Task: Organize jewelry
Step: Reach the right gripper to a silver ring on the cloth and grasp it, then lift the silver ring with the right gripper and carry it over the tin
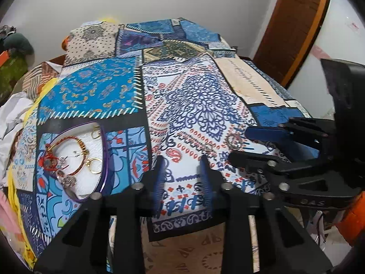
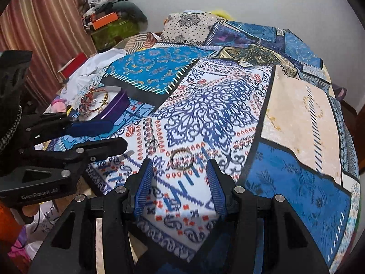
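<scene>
A purple-rimmed jewelry tray [image 1: 105, 150] with a white lining lies on the patterned bedspread at the left. It holds a gold and red bangle [image 1: 75, 145], gold rings and silver pieces. It also shows in the right wrist view [image 2: 118, 107]. A loose metal ring [image 2: 182, 159] lies on the white and blue patch, just ahead of my right gripper [image 2: 180, 171], which is open and empty. The same ring shows in the left wrist view [image 1: 233, 141], next to the right gripper [image 1: 239, 145]. My left gripper [image 1: 182, 159] is open and empty, right of the tray.
A small silver piece [image 2: 129, 154] lies on the cloth near the left gripper's fingers [image 2: 102, 125]. Pillows [image 1: 93, 41] sit at the far end of the bed. Clothes and boxes [image 2: 109, 20] pile up by the curtain. A wooden door [image 1: 294, 27] stands at the right.
</scene>
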Motion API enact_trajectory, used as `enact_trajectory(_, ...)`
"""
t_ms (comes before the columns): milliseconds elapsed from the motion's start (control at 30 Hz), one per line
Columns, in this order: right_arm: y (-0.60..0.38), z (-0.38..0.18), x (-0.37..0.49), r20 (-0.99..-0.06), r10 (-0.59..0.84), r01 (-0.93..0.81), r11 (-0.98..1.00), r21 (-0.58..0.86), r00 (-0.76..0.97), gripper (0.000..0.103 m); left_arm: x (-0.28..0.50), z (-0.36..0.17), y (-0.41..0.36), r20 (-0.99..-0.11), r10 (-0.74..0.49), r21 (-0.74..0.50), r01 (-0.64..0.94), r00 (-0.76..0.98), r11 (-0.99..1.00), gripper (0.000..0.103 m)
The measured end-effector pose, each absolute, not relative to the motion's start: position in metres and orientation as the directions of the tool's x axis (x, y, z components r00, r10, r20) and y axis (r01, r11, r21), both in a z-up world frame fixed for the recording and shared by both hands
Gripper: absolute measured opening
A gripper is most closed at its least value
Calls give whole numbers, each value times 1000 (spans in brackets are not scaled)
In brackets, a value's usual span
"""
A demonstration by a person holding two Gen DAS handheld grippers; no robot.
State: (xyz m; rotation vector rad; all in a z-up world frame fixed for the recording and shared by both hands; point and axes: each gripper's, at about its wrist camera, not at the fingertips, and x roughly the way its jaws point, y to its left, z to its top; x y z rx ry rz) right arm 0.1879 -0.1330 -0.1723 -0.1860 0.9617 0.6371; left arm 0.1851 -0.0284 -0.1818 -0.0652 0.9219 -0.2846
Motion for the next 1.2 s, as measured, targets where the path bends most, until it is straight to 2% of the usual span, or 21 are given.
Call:
enact_trajectory(100,-131,-174,190,-808,426,-588,799,125,407,28,188,-183,-33,-774,-291,-185,239,562,953,18)
enact_trajectory(200,-132,-176,191,-804,432,-587,799,130,409,20,192,-187,-41,-780,-299,-182,258,550,949,17)
enact_trajectory(533,-150,-169,192,-774,447,-548,821,157,449,20,204,-192,-63,-787,-272,-131,281,554,951,17)
enact_trajectory(600,-156,-165,192,-766,450,-541,825,162,458,20,205,-193,-66,-785,-264,-120,280,561,953,8)
enact_trajectory(867,-161,-155,192,-749,457,-535,829,162,480,20,199,-184,-69,-771,-247,-100,273,586,957,8)
enact_trajectory(1200,-149,-125,187,-697,486,-544,823,162,527,20,181,-147,-44,-712,-224,-93,227,666,969,8)
